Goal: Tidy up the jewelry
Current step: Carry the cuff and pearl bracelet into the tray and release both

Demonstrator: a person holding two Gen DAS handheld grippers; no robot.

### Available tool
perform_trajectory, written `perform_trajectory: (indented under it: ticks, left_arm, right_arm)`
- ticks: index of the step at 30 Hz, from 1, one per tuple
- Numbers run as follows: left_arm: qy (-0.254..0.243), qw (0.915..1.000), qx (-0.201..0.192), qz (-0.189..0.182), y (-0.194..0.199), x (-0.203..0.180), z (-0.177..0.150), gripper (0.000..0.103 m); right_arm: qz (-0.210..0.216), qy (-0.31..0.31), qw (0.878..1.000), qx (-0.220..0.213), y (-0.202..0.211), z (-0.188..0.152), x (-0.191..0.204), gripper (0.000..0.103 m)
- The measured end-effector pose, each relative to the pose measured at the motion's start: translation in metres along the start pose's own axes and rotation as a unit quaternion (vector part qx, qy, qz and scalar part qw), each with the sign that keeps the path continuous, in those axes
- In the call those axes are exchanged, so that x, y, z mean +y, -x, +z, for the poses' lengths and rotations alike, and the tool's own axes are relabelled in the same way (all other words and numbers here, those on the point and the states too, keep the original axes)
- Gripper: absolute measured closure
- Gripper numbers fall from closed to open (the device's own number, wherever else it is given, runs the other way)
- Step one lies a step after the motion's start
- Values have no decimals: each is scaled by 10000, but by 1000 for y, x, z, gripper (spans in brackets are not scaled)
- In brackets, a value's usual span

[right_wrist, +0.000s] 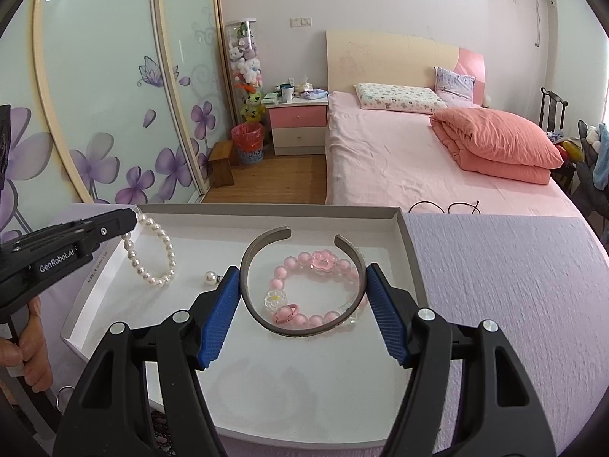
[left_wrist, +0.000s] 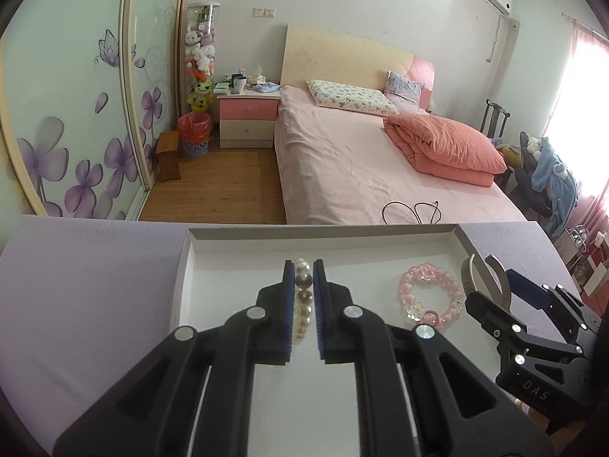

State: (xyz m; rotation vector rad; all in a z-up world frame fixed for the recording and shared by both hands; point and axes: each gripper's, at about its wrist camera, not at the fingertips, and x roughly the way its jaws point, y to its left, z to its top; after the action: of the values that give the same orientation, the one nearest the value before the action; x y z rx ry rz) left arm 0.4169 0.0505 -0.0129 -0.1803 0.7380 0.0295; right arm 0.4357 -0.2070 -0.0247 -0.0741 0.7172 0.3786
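Left wrist view: the left gripper (left_wrist: 303, 266) is clamped narrow on a pearl bracelet (left_wrist: 302, 304), the beads running in a line between its blue pads (left_wrist: 288, 304) above the floor of a shallow white tray (left_wrist: 182, 266). The tray sits on a lavender-covered counter (left_wrist: 83, 285). To the right inside the tray lies a pink bead bracelet (left_wrist: 430, 297) with a flower charm. At the right edge the right gripper (left_wrist: 491, 285) comes in over the tray, with a silver cuff bangle (left_wrist: 483, 278) set across its fingers.

Right wrist view shows that gripper (right_wrist: 303, 297) spread fairly wide, its blue pads (right_wrist: 224, 316) pressing on the two outer sides of the open silver cuff (right_wrist: 259, 316), so the cuff is held. The cuff's gap faces away from the camera. The pink bracelet (right_wrist: 304, 259) shows through and under the cuff; whether the two touch I cannot tell. To the left, the pearl bracelet (right_wrist: 160, 255) hangs as a loop from the tip of the left gripper (right_wrist: 129, 221), its lower beads at or near the tray floor. A single pearl earring (right_wrist: 210, 277) lies on the tray just beside the loop, close to the right gripper's left pad. A hand (right_wrist: 26, 346) grips the left tool's handle at the lower left edge.

Beyond the counter stands a bed (right_wrist: 418, 152) with pink sheets and a folded coral quilt (right_wrist: 498, 141)
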Motion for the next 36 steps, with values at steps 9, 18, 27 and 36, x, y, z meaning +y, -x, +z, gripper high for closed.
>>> perform_trajectory:
  ticks: [9, 18, 27, 36]
  left_arm:
    - [102, 9997, -159, 123, 16, 18, -3, 72]
    - [45, 9996, -183, 231, 23, 28, -11, 70]
    - [14, 9996, -166, 239, 20, 30, -15, 68]
    - [-20, 9996, -153, 257, 21, 27, -17, 68]
  right_arm:
    - [7, 8, 10000, 88, -4, 0, 1, 35]
    - [2, -136, 9986, 503, -32, 0, 0, 35]
    - [-69, -218, 9984, 515, -34, -1, -5, 24]
    - [-1, -320, 9989, 355, -17, -2, -13, 23]
